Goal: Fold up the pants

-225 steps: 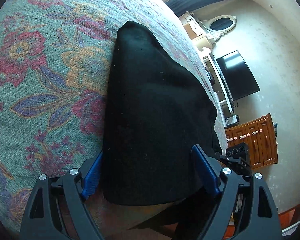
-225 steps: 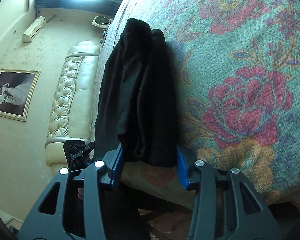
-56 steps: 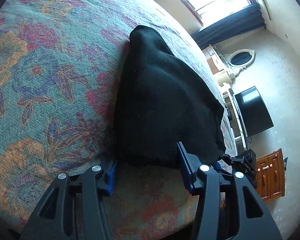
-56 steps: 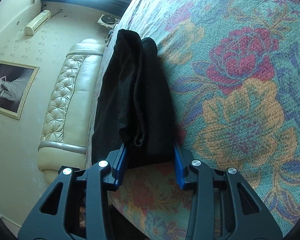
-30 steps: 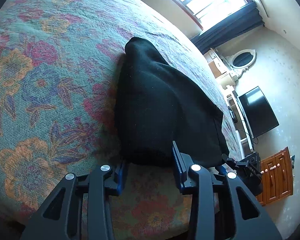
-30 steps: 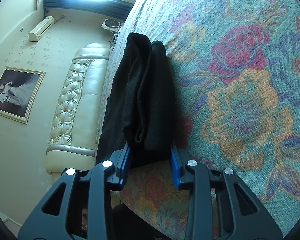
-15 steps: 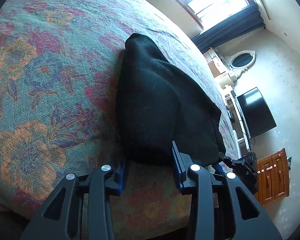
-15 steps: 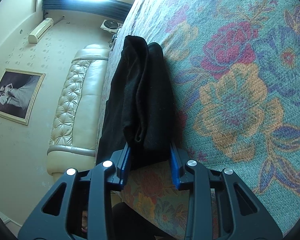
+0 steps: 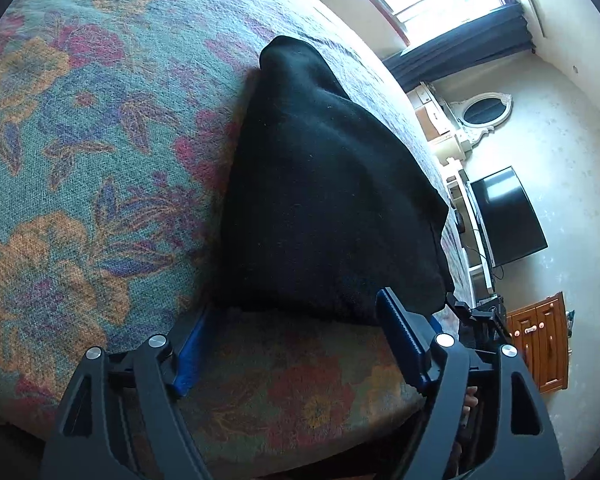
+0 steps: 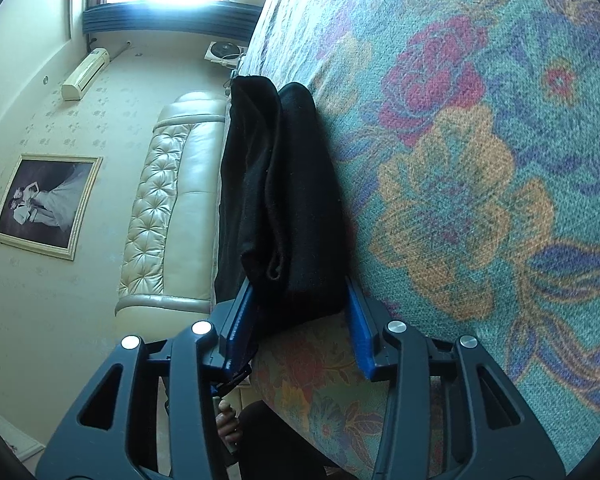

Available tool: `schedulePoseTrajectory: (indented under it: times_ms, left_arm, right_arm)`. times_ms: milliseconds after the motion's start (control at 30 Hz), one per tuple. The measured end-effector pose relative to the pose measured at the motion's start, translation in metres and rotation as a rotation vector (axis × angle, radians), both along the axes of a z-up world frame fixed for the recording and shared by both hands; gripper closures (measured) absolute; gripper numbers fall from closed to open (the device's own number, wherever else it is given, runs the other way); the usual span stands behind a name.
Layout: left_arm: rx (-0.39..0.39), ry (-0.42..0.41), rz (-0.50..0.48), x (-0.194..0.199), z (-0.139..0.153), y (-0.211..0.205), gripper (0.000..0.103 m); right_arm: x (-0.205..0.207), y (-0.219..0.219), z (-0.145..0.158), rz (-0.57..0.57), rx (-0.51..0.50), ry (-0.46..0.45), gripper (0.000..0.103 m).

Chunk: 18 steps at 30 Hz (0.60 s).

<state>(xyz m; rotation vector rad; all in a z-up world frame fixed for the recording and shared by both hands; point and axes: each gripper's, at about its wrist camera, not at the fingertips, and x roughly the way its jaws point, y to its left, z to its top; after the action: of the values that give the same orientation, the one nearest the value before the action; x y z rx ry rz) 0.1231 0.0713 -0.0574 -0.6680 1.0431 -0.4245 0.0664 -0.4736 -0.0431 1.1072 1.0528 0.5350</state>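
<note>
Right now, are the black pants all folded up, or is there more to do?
Nearly done. The pants already lie on the flowery bedspread as a thick stack of layers. The left gripper has just opened off them; the right gripper is loosening. What's left: pulling both grippers away.

Folded pants (image 9: 328, 200) block ahead; bedspread (image 9: 80, 160) beside lies open.

We count one pair of folded black pants (image 9: 324, 200), its near edge lying between the blue pads of two tongs, the left tongs (image 9: 292, 336) and the right tongs (image 10: 300, 320), on one floral-covered bed (image 9: 80, 152). Beyond the left tongs we count one television (image 9: 508, 220), one oval mirror (image 9: 486, 110) and one wooden cabinet (image 9: 540, 344). Beyond the right tongs we see one tufted sofa (image 10: 168, 208) and one framed picture (image 10: 46, 204).
</note>
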Motion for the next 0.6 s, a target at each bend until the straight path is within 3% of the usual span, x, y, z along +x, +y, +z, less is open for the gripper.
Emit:
schedulePoseTrajectory:
  times_ms: [300, 600]
  left_arm:
    - [0.104, -0.033, -0.035, -0.019, 0.007, -0.006, 0.026]
    - [0.354, -0.128, -0.097, -0.035, 0.012, -0.034, 0.021]
  right_arm:
    - [-0.026, -0.019, 0.001, -0.064, 0.017, -0.027, 0.06]
    - [-0.064, -0.028, 0.009, -0.151, -0.006, -0.071, 0.06]
